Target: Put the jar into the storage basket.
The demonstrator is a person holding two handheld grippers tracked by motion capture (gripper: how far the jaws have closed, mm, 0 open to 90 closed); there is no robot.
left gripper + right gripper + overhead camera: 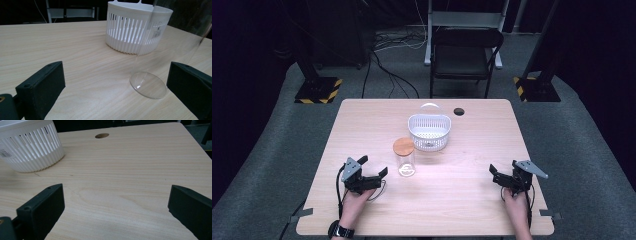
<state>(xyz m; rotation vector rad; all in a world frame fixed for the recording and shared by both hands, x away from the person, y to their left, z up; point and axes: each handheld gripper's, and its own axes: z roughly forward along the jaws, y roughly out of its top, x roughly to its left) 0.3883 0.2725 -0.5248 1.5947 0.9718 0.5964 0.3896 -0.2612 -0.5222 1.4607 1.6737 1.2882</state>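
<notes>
Table [452, 200]: light wood, white basket [429, 131] at far middle.
Jar [405, 157]: upright, just right of my left gripper [374, 167], which is nearer.
Jaws: both pairs apart, empty; right gripper [502, 170] well off.

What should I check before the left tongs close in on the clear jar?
1. Left tongs open, nothing between the jaws: ok.
2. Clear jar upright on the table, wooden lid on top: ok.
3. Jar lined up between the jaws: not ok; in the left gripper view its base sits ahead of them, close to the right-hand jaw.
4. Room around the jar: ok; the white basket stands behind it, apart.
5. Right tongs open and well off to the side: ok.
6. Lid tightness: cannot tell.
</notes>
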